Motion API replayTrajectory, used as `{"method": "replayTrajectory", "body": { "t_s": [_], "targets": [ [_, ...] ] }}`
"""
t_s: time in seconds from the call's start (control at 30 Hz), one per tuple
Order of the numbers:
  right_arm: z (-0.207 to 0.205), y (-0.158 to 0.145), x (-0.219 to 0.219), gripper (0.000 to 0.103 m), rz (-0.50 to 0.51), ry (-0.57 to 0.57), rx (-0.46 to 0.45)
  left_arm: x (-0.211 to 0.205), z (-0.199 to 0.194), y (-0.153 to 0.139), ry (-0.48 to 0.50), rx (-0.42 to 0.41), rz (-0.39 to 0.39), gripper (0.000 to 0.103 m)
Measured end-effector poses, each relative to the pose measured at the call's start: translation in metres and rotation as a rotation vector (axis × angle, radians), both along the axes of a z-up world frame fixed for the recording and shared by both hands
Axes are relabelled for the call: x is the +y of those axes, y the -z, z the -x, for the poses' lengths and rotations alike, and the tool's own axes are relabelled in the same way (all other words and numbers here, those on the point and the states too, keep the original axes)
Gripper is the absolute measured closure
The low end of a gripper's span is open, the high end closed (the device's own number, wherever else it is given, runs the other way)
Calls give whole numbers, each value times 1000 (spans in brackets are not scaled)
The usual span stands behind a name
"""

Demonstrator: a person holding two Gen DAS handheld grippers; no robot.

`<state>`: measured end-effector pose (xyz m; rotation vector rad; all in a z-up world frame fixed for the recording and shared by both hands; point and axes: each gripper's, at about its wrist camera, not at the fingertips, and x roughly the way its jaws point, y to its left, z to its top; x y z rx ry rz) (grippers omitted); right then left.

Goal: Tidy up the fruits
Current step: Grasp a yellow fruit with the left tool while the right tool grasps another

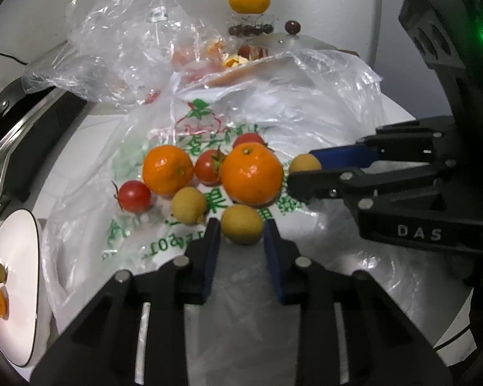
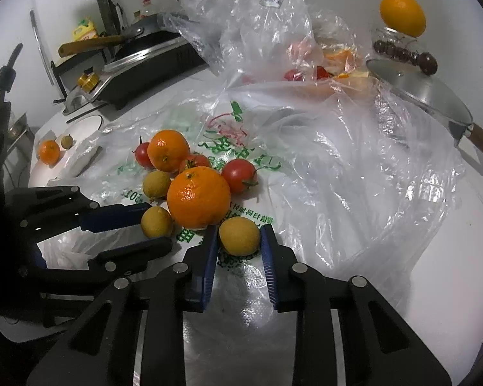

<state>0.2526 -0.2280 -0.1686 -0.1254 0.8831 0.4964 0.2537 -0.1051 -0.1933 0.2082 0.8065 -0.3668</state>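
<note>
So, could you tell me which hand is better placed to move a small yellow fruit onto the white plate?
Probably the left gripper: its fingers bracket a yellow fruit and the plate lies on its side. The right gripper brackets a second fruit, but farther from the plate.
</note>
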Motion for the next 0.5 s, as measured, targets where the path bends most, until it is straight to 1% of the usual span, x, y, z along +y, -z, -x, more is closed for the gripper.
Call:
{"method": "replayTrajectory", "body": {
  "t_s": [0.37, 0.5],
  "targets": [
    [13, -9, 2, 74, 17, 2, -59, 4, 12, -7, 12, -49, 29, 74],
    [16, -15, 5, 74, 17, 0, -74, 11, 20, -15, -10, -81, 67, 74]
  ]
}}
